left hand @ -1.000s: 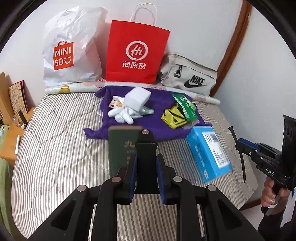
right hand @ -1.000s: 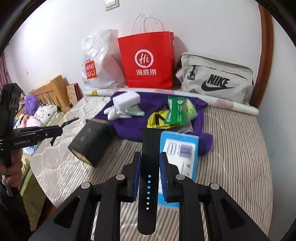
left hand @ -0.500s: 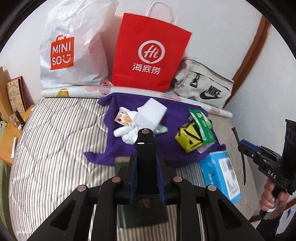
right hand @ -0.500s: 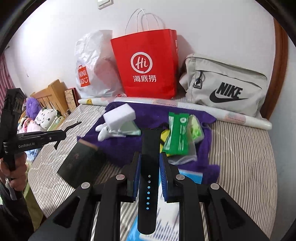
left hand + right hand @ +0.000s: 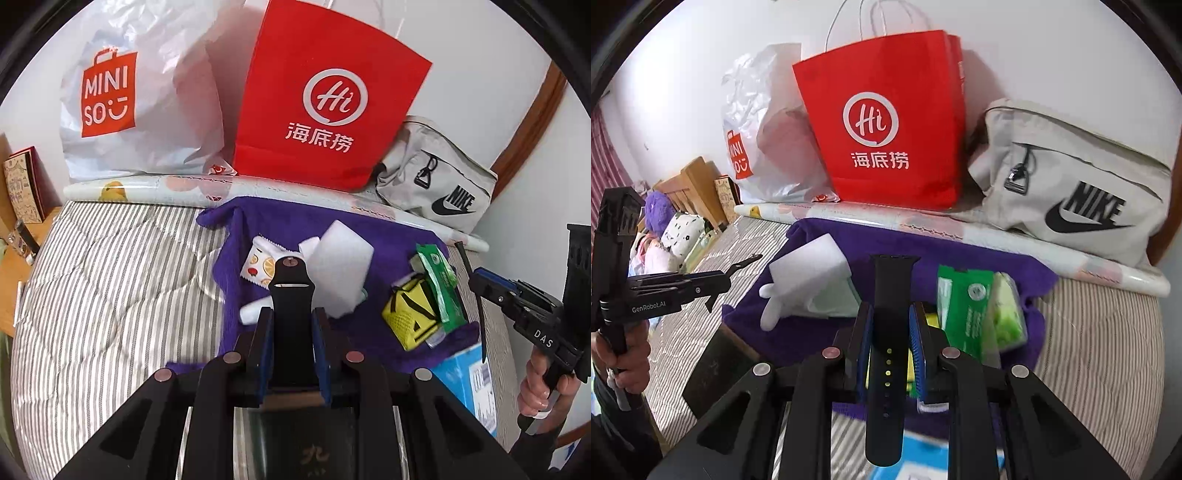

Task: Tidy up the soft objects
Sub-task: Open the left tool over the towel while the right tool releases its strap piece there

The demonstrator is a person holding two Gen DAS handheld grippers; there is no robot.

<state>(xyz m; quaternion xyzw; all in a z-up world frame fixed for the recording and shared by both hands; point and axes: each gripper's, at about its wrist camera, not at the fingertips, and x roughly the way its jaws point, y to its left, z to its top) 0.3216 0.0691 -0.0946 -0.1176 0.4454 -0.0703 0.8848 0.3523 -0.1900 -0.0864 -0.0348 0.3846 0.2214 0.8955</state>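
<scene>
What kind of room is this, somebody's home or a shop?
Most likely a bedroom in a home: a striped quilted mattress, a wooden headboard with stuffed toys beside it, and shopping bags leaning on the wall.

We see a red paper bag (image 5: 325, 99) upright against our wall, a white Miniso plastic bag (image 5: 144, 96) touching its left side, a grey Nike pouch (image 5: 1071, 184) to its right, a striped mattress (image 5: 110, 288), a dark green book (image 5: 716, 365), a blue box (image 5: 465, 376).
</scene>
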